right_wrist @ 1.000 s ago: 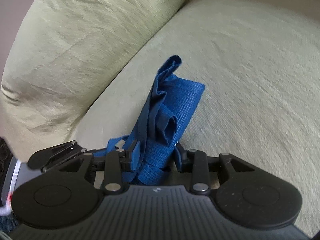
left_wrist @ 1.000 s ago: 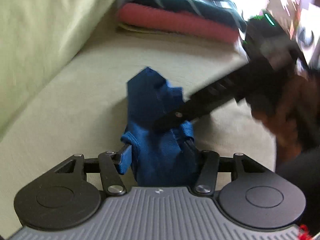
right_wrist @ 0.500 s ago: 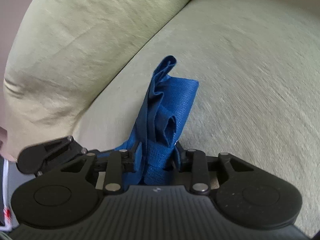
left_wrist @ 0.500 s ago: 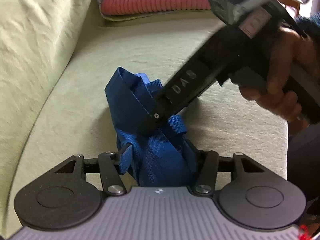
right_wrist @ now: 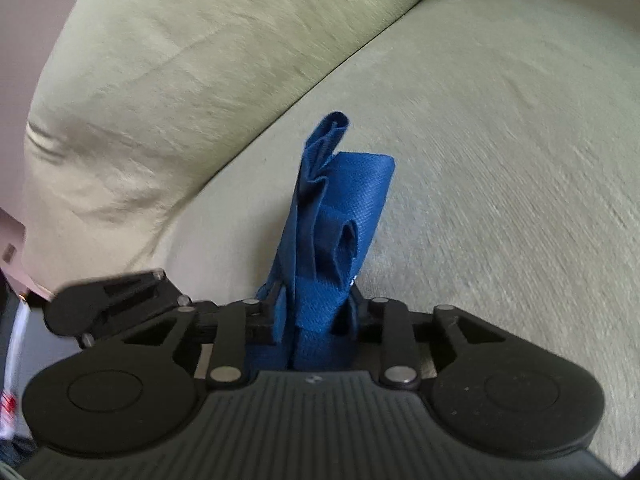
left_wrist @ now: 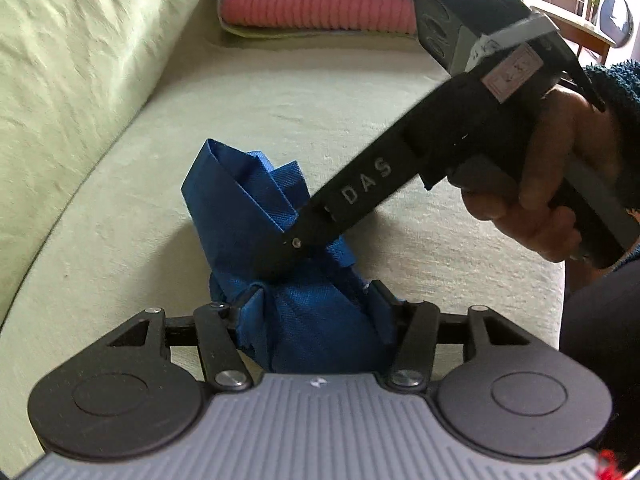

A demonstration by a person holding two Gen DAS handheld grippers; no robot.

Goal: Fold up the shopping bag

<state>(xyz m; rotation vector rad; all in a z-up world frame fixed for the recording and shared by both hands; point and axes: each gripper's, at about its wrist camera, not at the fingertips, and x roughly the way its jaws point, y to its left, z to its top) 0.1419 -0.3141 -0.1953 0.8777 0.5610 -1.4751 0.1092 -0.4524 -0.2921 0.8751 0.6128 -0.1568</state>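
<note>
The left tool (left_wrist: 316,300) sits low over the sofa seat (left_wrist: 360,120), its two fingers drawn in against a bunched blue shopping bag (left_wrist: 248,216) and clamped on the bag's near end. The right tool (left_wrist: 280,254) reaches in from the upper right of the left tool's view, slanting down and leftward, a black bar lettered "DAS"; its tip presses into the bag just ahead of the left tool's fingers. A hand (left_wrist: 552,184) wraps the right tool's handle, with a fuzzy dark teal sleeve (left_wrist: 616,92) at the wrist.

In the right wrist view, the right tool (right_wrist: 316,304) has its fingers narrowed on the bag (right_wrist: 340,208) too, pinching the gathered cloth between them.

The bag is a woven, non-shiny fabric with a fine grid texture, folded into a narrow, thick bundle with layered edges and a looped strap. Its long axis runs straight ahead of each tool, away from the fingers, the far end rising to a folded point.

The sofa is pale green with a soft, brushed nap. Beyond the left tool, at the far end of the seat, lies a stack of folded cloths (left_wrist: 316,8), a ribbed pink one under a dark teal one.
</note>
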